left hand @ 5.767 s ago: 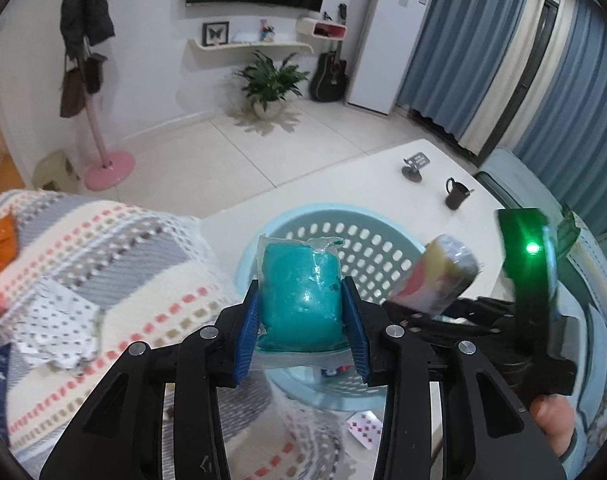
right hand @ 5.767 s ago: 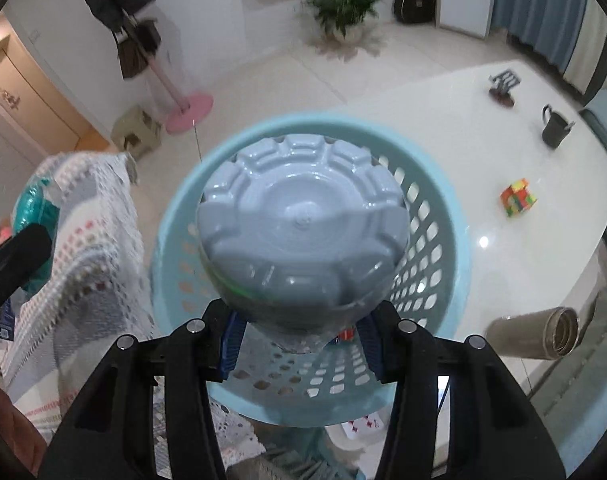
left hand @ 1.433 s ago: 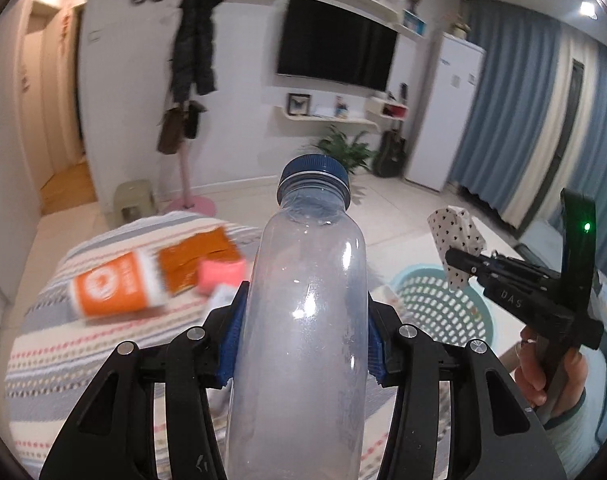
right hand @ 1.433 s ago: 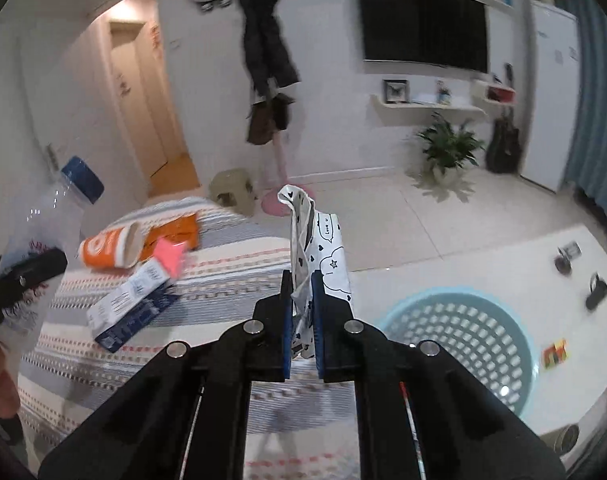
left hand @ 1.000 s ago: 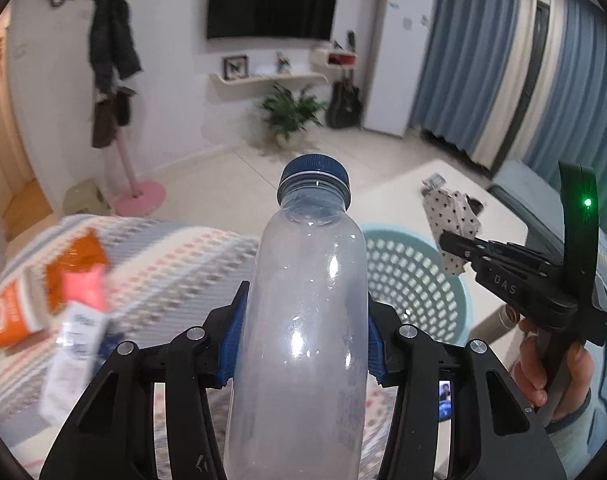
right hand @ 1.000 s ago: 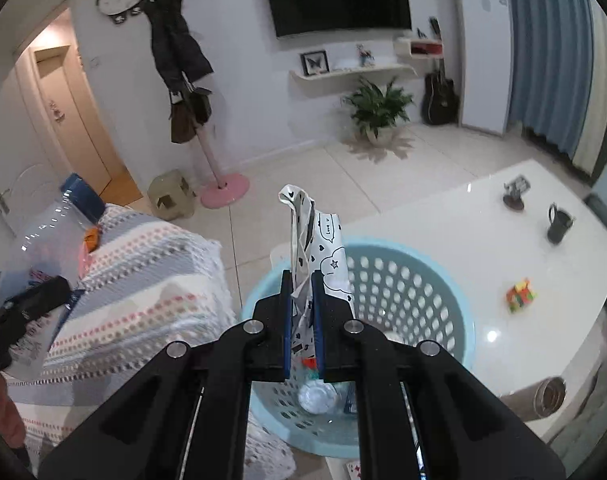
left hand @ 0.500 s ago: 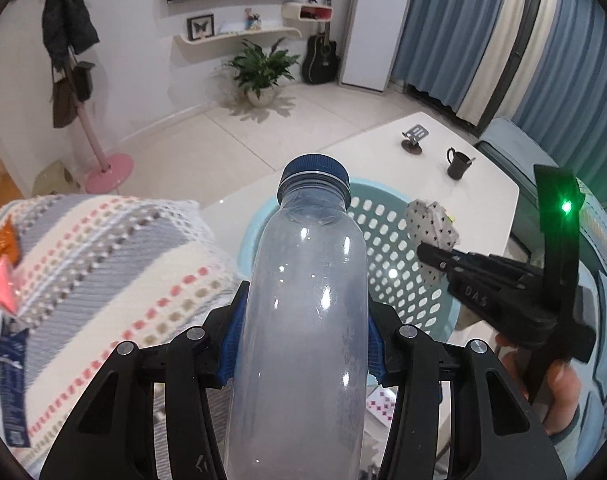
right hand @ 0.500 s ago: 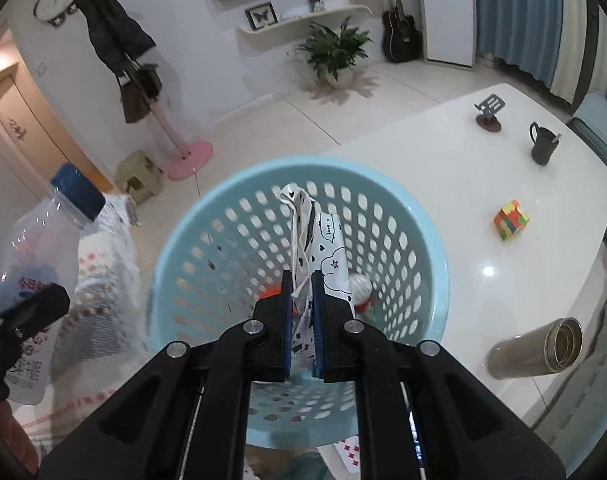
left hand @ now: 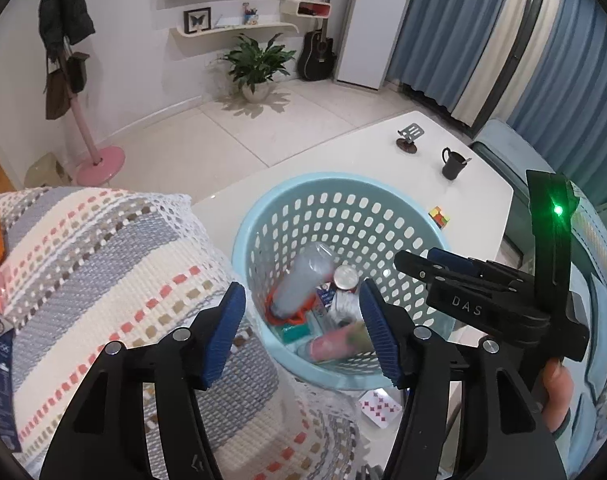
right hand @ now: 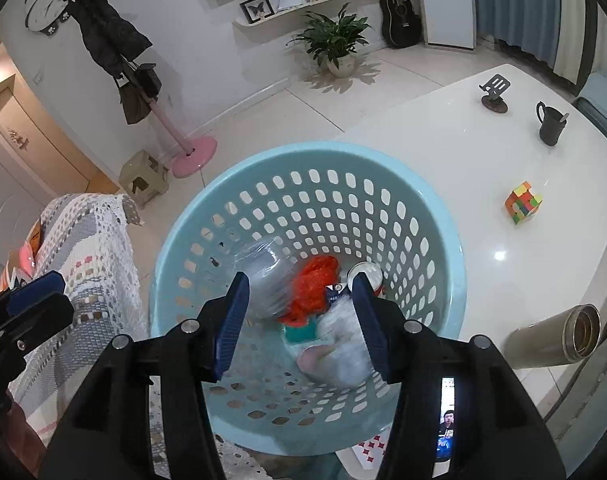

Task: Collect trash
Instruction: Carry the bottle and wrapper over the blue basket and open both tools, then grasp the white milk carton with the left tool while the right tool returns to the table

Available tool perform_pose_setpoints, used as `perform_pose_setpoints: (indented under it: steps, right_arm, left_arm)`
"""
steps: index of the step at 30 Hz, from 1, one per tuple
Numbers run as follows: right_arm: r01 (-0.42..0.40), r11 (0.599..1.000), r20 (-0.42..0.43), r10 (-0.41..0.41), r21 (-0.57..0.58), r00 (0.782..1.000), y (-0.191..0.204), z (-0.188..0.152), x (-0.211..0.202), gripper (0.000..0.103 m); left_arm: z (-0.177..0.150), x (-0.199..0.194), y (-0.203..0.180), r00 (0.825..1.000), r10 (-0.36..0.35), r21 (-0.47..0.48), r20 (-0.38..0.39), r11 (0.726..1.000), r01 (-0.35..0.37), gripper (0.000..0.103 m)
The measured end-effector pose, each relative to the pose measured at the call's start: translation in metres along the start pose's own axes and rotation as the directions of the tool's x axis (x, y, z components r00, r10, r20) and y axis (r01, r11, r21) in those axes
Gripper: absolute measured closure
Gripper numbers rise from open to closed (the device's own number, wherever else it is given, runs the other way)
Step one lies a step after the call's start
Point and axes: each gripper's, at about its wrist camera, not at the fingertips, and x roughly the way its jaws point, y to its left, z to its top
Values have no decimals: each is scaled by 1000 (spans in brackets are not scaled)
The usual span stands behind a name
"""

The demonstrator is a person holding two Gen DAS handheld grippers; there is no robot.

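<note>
Both grippers over the light-blue basket (right hand: 443, 216), jaws spread, nothing held: left gripper (left hand: 303, 328), right gripper (right hand: 301, 324). Clear plastic bottle (left hand: 301, 284) lies tilted inside the basket with an orange wrapper (right hand: 315, 284), a can (left hand: 346, 277) and other trash (blurred). Basket sits by the white table (right hand: 463, 144), next to the striped blanket (left hand: 103, 264).

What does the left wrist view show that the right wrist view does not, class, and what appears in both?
Only the left wrist view shows the right gripper from the side, with its green light.

Only the right wrist view shows the metal flask lying on its side and the lit phone screen.

Both show the pale blue perforated plastic basket holding trash, the multicoloured puzzle cube and the dark mug.
</note>
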Motion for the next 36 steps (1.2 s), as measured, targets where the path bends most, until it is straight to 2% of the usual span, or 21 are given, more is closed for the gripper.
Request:
perform_pose_setpoints:
  steps: [10, 18, 20, 24, 29, 36]
  right_arm:
    - [-25, 997, 27, 27, -72, 999, 40, -1, -18, 53]
    - [-110, 976, 74, 126, -186, 989, 99, -2, -46, 53]
    - [-130, 968, 81, 150, -217, 985, 116, -5, -50, 51]
    - [-170, 946, 64, 195, -276, 979, 155, -17, -45, 48]
    - [-226, 921, -4, 237, -316, 971, 195, -35, -24, 48]
    - [-211, 902, -42, 211, -377, 977, 228, -54, -4, 48]
  left_arm:
    - [-15, -36, 14, 998, 22, -13, 57, 1000, -22, 45]
    - [-29, -81, 46, 990, 71, -71, 122, 996, -63, 45]
    - [-32, -91, 57, 988, 84, -96, 133, 993, -71, 42]
    - [-44, -112, 89, 981, 113, -168, 156, 982, -86, 40]
    - [-62, -132, 133, 974, 164, -275, 159, 954, -116, 38]
    - [-82, -151, 179, 958, 235, -371, 162, 915, -161, 30]
